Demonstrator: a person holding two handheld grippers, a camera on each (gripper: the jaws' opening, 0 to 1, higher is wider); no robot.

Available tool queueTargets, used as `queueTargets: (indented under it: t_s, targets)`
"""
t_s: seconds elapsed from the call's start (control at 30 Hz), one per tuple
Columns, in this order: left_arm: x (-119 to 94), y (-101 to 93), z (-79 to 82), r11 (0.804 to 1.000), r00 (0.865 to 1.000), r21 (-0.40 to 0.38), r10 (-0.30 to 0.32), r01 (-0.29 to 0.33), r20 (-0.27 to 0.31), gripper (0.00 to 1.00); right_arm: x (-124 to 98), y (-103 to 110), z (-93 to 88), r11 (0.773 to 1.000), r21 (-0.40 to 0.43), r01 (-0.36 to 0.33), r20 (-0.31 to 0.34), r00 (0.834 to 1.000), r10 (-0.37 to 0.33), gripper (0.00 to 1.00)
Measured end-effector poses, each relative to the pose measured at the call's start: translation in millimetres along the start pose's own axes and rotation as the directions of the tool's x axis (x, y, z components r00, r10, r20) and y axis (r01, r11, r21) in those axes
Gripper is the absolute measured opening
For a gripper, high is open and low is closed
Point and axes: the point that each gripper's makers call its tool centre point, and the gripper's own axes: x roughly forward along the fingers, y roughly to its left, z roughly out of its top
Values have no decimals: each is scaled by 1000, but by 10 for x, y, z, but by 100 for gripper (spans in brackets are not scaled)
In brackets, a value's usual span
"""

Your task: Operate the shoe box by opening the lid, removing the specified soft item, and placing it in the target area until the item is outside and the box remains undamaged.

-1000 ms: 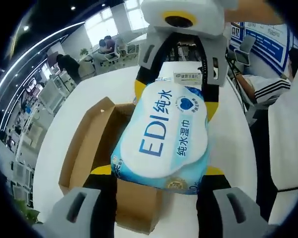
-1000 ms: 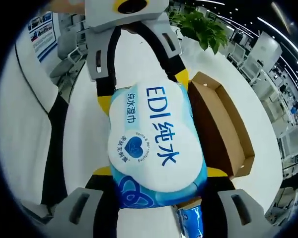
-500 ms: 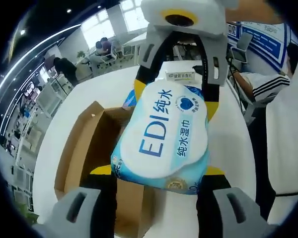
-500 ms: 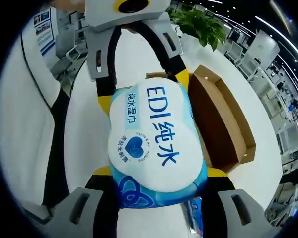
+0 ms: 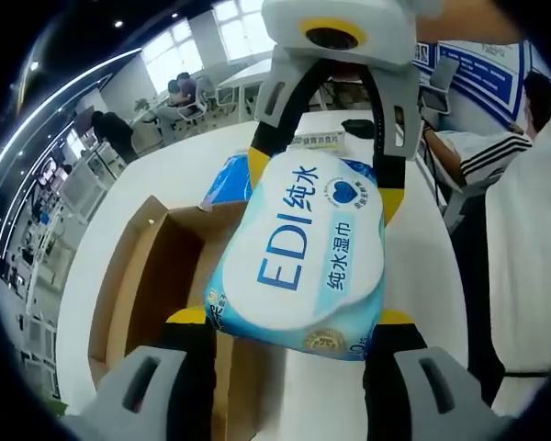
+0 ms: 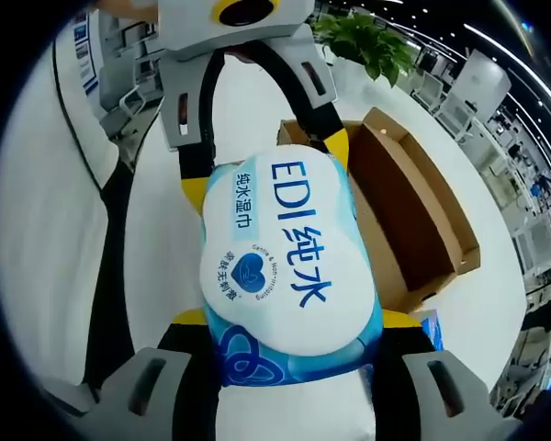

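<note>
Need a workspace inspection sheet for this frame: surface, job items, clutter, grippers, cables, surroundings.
Surface: white table, bare where visible.
Job's things: open cardboard shoe box on the table, no damage visible; EDI wet wipes pack held over the box's edge, outside it, gripped from opposite ends.
Clutter: second blue pack behind the box; small white labelled box further back.
Grippers: left gripper shut on the pack; right gripper shut on the same pack.
Cables: nothing seen.
Surroundings: office desks, potted plant, seated person in a striped sleeve, blue wall posters.
</note>
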Motion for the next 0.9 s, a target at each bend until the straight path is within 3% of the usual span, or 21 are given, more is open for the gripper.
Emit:
queueTargets:
  t_s: [0.37,0.9]
  targets:
    - [150,-259,69,1000,1000,-6,-6,6,2,64,-25,180,-246,1000,-2,-5,-14,1000,5,64]
    - [490,-506,237,999,1000,-34,-14,14,5,64,-33,264,-687,999,-9,-35,-35,999,35,65]
